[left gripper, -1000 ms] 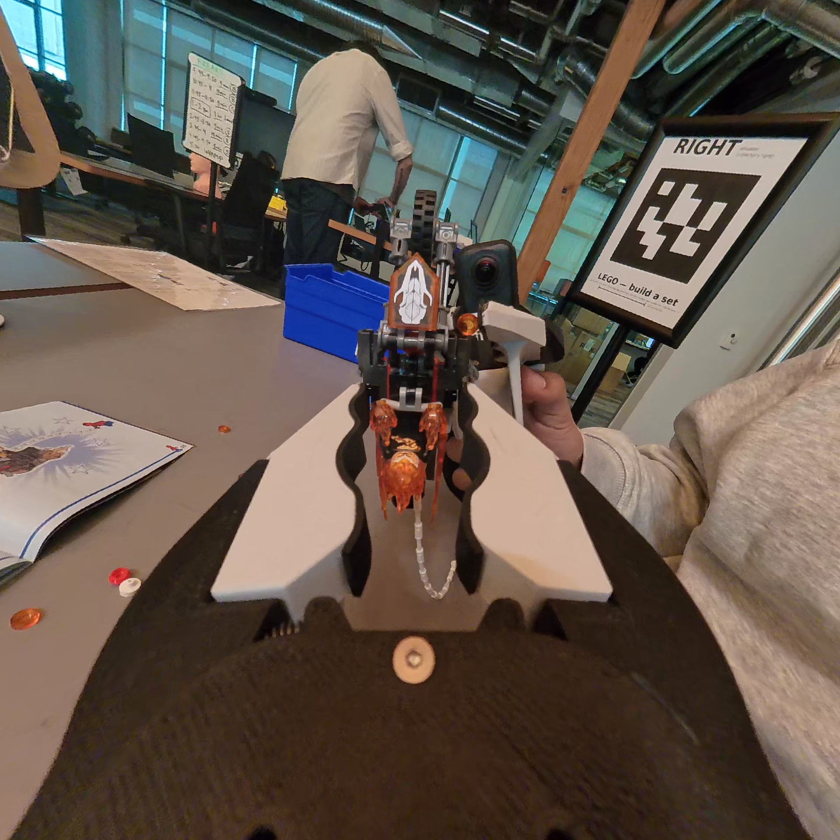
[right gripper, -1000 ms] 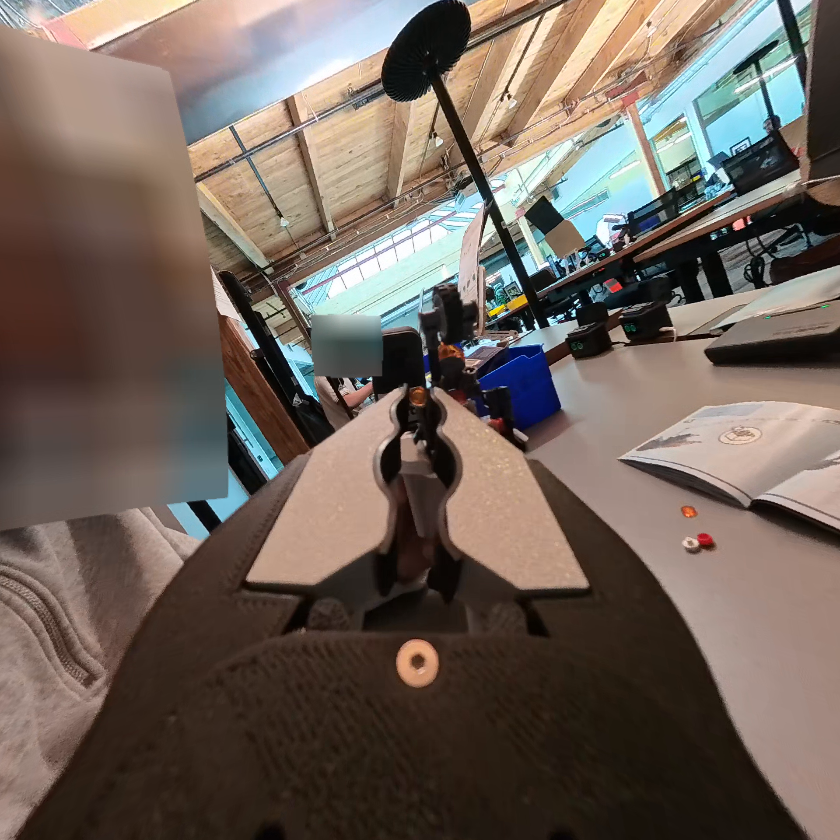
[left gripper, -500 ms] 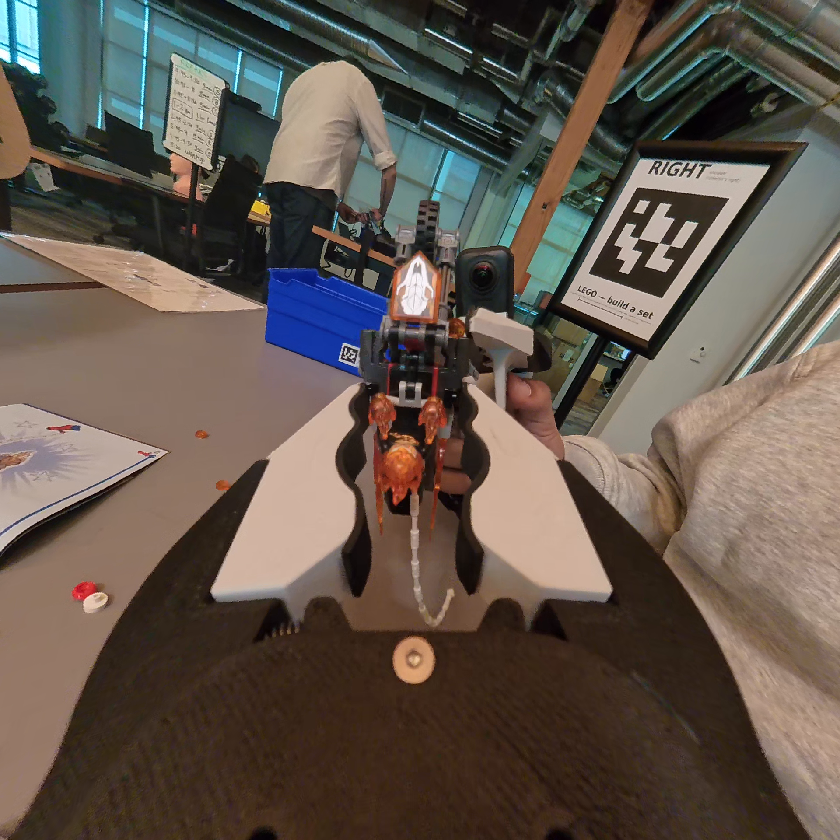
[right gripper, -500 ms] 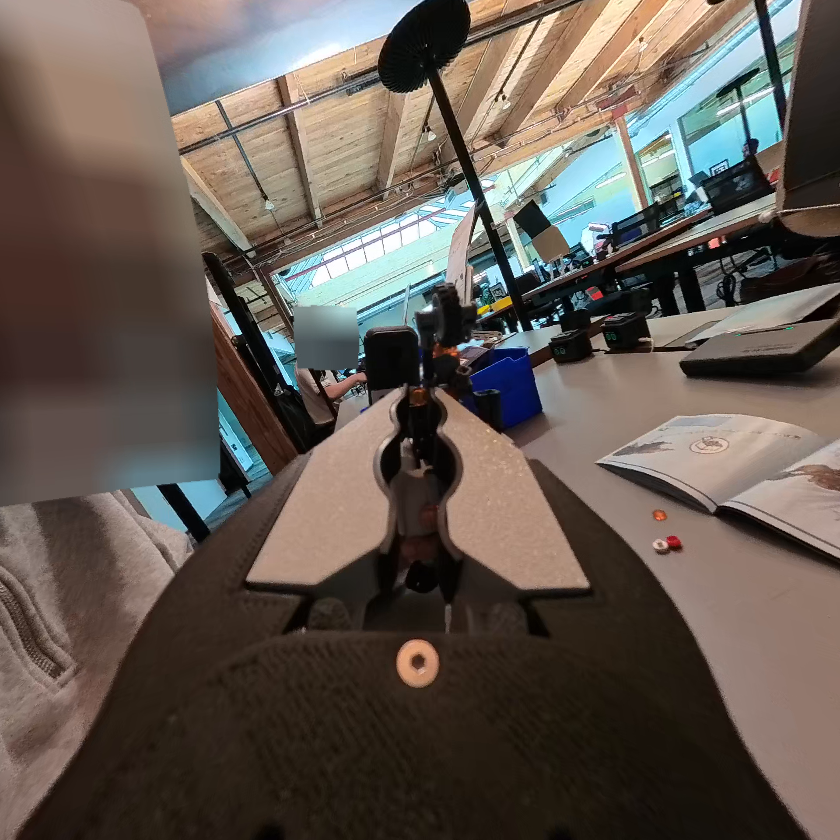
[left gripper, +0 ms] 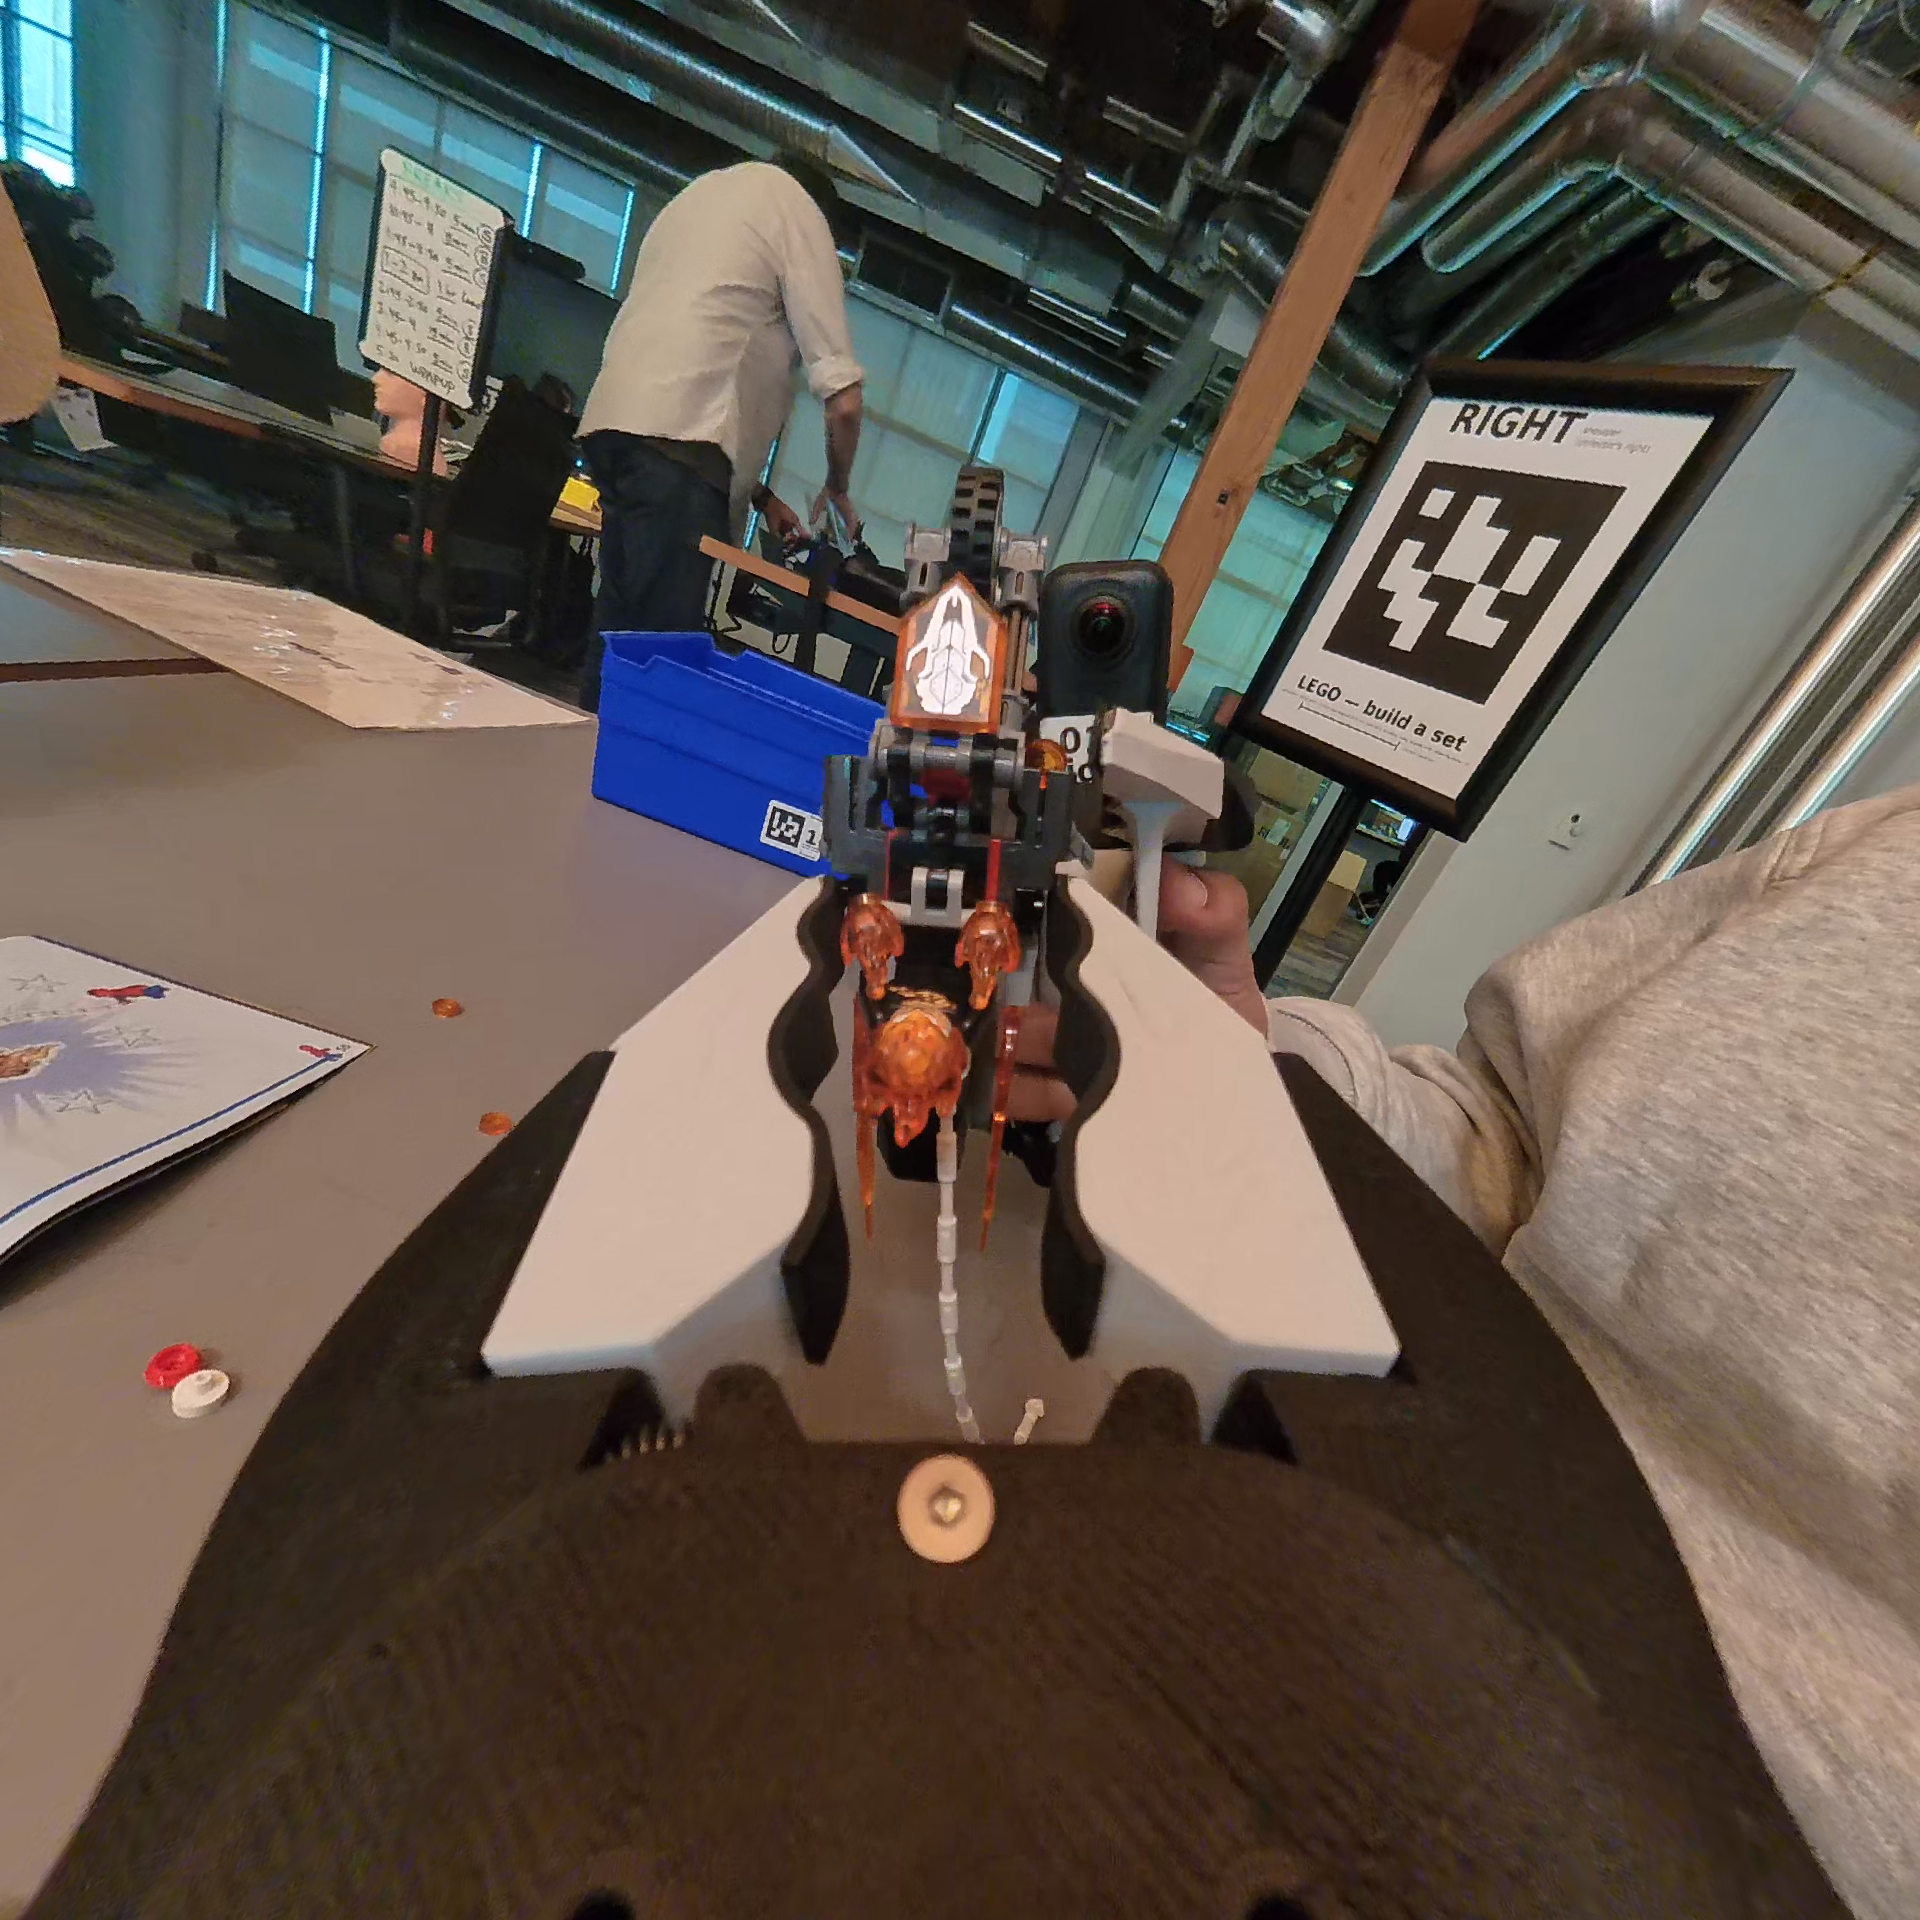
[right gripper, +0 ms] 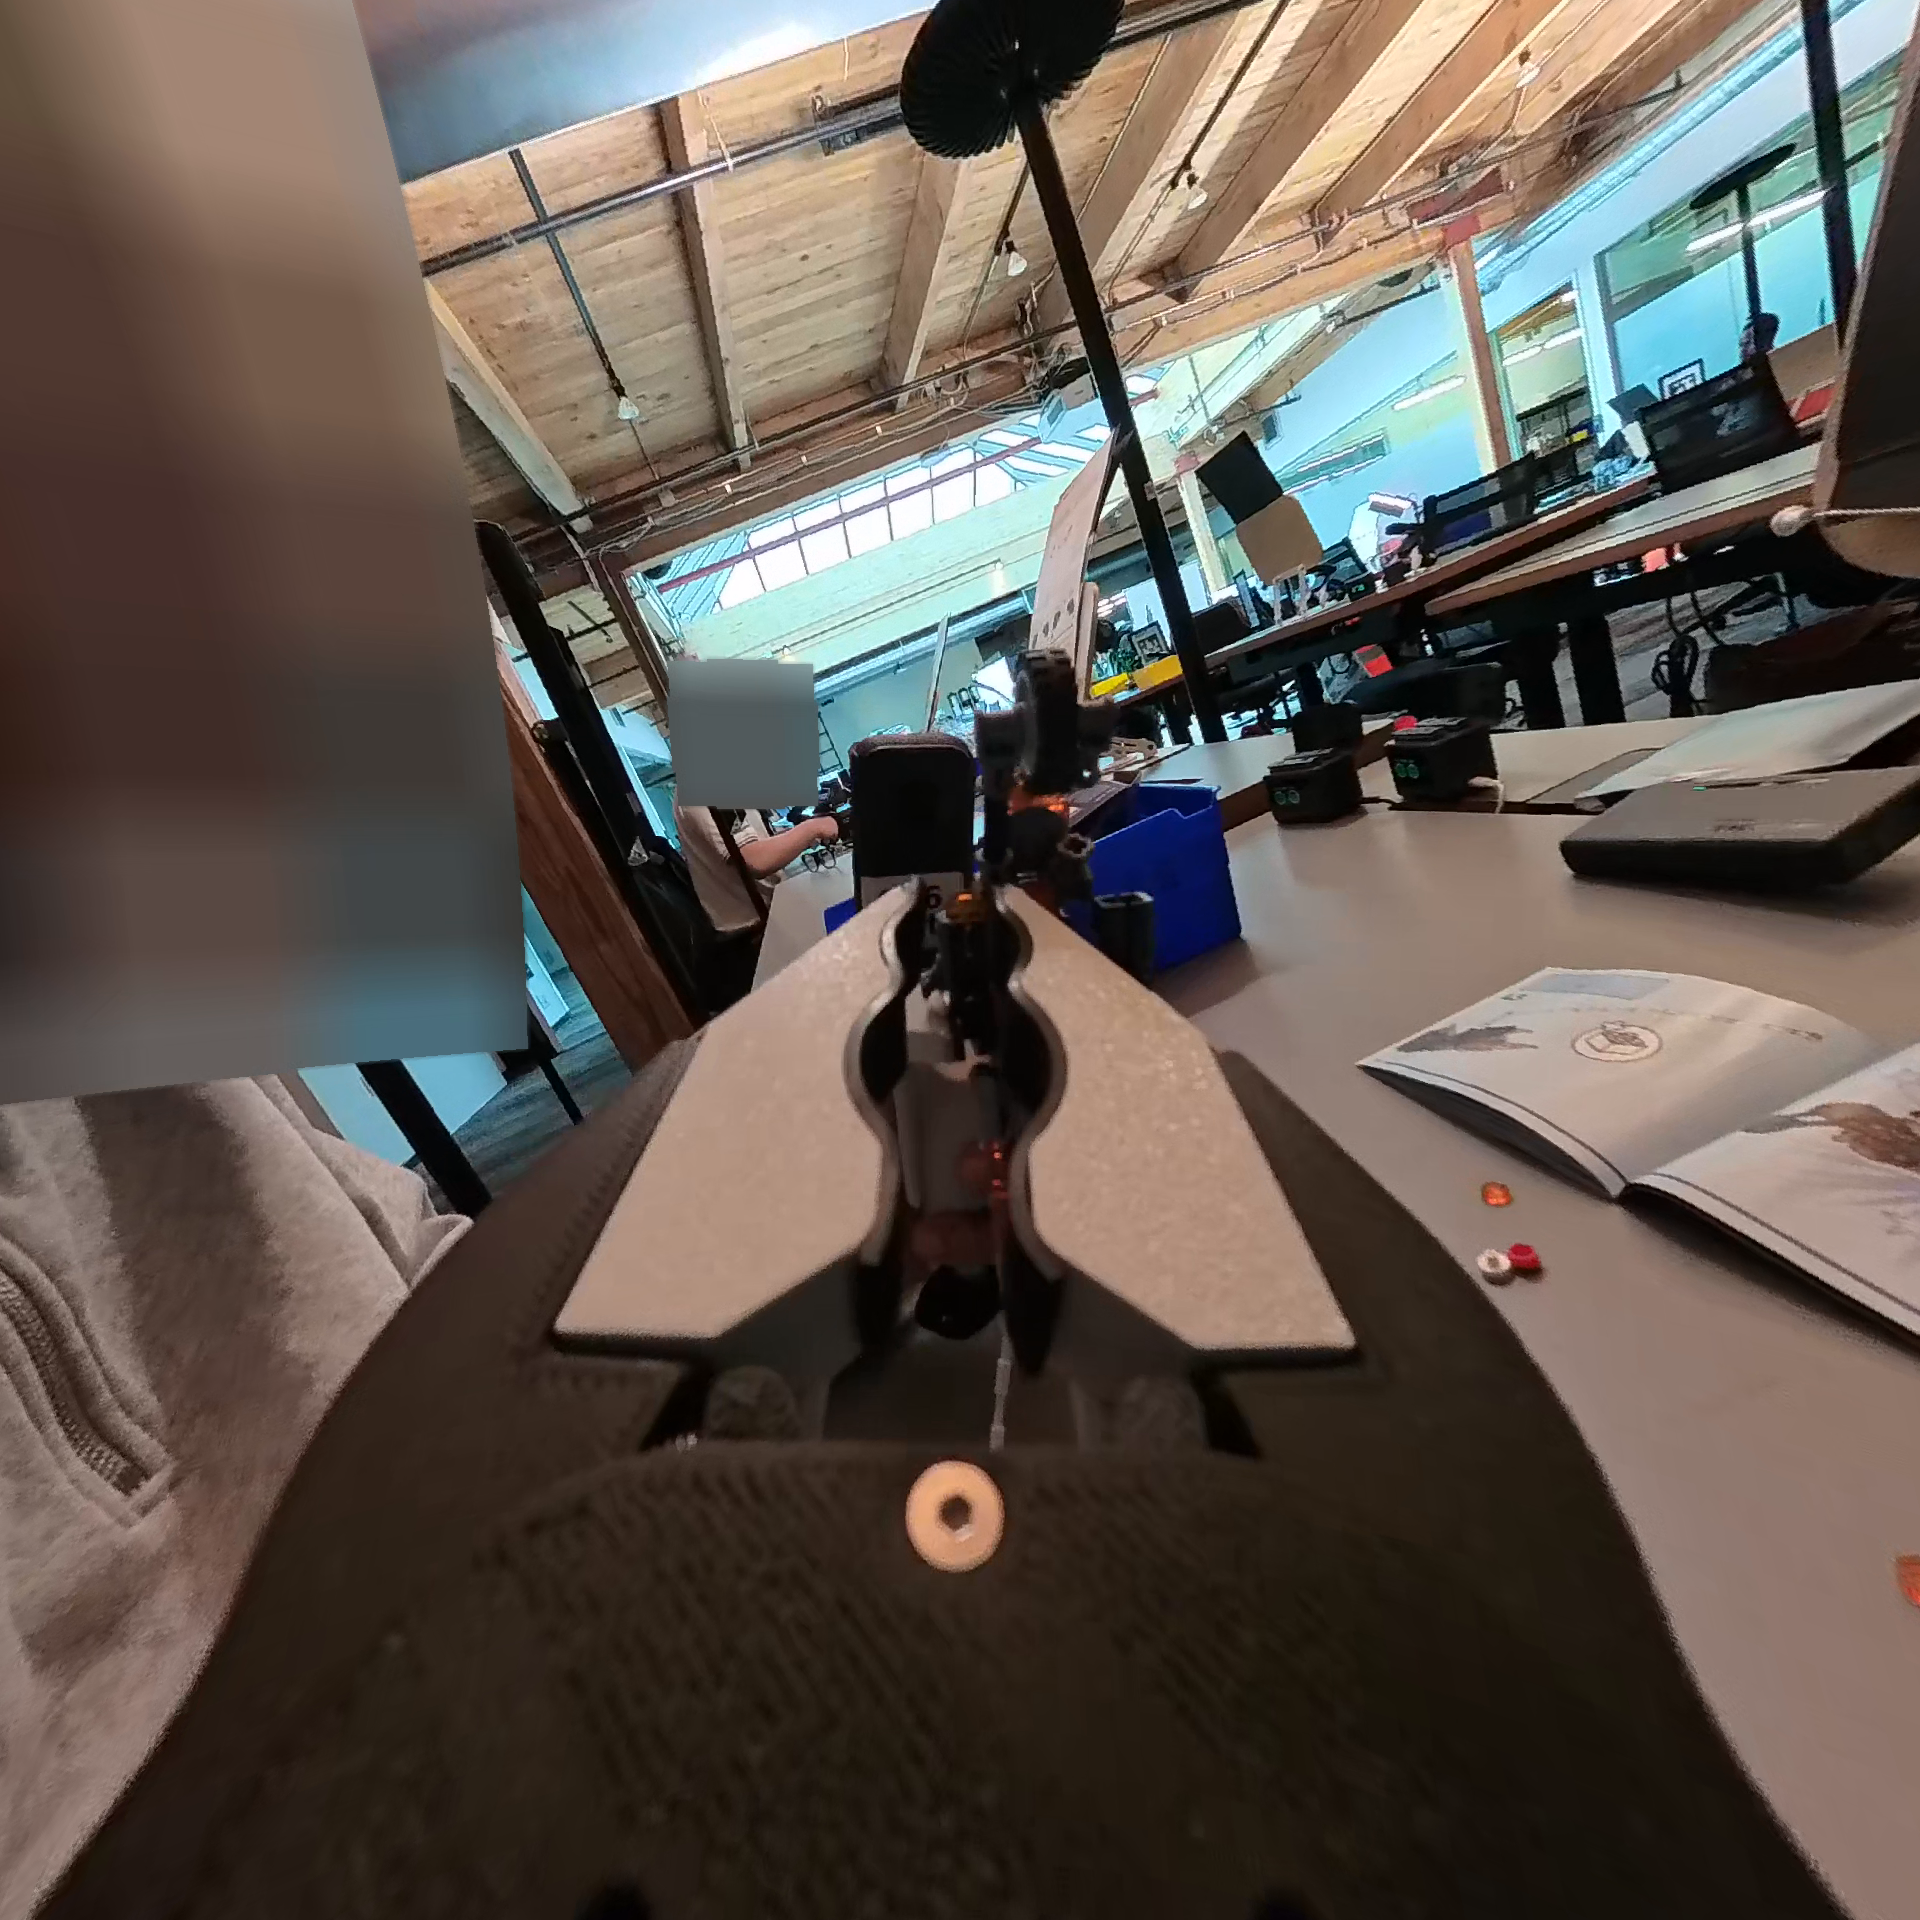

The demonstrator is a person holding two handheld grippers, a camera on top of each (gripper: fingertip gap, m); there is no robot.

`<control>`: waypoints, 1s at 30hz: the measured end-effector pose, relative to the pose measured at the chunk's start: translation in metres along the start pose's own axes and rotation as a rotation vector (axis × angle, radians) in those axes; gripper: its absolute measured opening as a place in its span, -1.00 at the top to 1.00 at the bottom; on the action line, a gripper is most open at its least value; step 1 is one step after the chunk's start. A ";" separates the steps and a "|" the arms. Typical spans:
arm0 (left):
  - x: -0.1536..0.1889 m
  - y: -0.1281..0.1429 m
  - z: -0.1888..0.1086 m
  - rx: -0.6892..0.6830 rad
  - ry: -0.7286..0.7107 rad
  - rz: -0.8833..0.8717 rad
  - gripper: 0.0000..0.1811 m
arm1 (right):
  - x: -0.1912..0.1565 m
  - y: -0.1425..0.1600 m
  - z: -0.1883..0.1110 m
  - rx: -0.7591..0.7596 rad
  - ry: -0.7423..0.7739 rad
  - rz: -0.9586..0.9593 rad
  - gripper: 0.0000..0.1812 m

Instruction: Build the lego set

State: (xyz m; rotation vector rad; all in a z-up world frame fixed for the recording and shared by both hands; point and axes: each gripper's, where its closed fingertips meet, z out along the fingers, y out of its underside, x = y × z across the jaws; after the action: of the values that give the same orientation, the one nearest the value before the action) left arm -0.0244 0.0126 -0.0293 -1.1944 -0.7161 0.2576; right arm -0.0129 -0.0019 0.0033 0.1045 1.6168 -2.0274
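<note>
- Our left gripper (left gripper: 940,914) is clamped on the lego model (left gripper: 940,831).
- Our right gripper (right gripper: 961,914) pinches it too.
- A framed sign (left gripper: 1496,582) with printed writing stands far right.

One dark grey and black lego model (left gripper: 951,831) with translucent orange flame pieces sits above one grey table (left gripper: 312,852). One blue plastic bin (left gripper: 717,738) stands there, and one open paper instruction booklet (left gripper: 135,1081) lies flat. Loose small pieces: one red round stud (left gripper: 169,1363), one white round stud (left gripper: 201,1392), and two translucent orange studs (left gripper: 446,1006) in the left wrist view (a third shows at the right wrist view's edge). Two black charger-like boxes (right gripper: 1311,784) sit farther back. Two grippers appear, left gripper (left gripper: 940,914) and right gripper (right gripper: 961,914).
</note>
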 end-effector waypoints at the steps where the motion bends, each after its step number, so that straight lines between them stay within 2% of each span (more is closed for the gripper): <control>1: 0.000 -0.001 0.000 0.003 0.000 0.000 0.60 | 0.000 -0.001 0.000 0.001 -0.001 0.001 0.90; 7: -0.001 -0.001 -0.001 0.007 -0.005 0.002 0.60 | 0.001 -0.006 -0.006 0.013 0.019 -0.026 0.84; 10: -0.003 -0.002 -0.002 0.009 -0.012 -0.007 0.59 | -0.004 -0.012 -0.011 0.004 0.048 -0.179 0.68; 12: -0.005 -0.002 -0.003 0.014 -0.022 -0.013 0.60 | -0.009 -0.014 -0.013 -0.062 0.101 -0.382 0.54; 15: -0.010 -0.001 -0.004 0.007 -0.050 -0.014 0.60 | -0.015 -0.008 -0.013 -0.266 0.211 -0.799 0.40; 18: -0.005 -0.002 -0.004 0.014 -0.012 -0.033 0.59 | -0.014 0.001 -0.011 -0.506 0.297 -1.286 0.37; 20: 0.000 -0.002 -0.004 0.014 0.027 -0.045 0.60 | -0.012 0.012 -0.010 -0.640 0.269 -1.507 0.34; 22: 0.007 -0.002 -0.003 0.006 0.077 -0.048 0.60 | -0.010 0.025 -0.009 -0.734 0.202 -1.563 0.24; 25: 0.013 0.003 -0.002 -0.029 0.113 -0.047 0.60 | -0.014 0.033 -0.007 -0.781 0.109 -1.557 0.19; 30: 0.026 0.010 0.002 -0.070 0.183 -0.051 0.59 | -0.021 0.036 -0.004 -0.797 0.040 -1.561 0.27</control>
State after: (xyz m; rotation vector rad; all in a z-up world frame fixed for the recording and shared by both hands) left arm -0.0046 0.0319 -0.0287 -1.2470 -0.5983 0.0791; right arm 0.0205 0.0048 -0.0218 -1.9027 2.7621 -1.8560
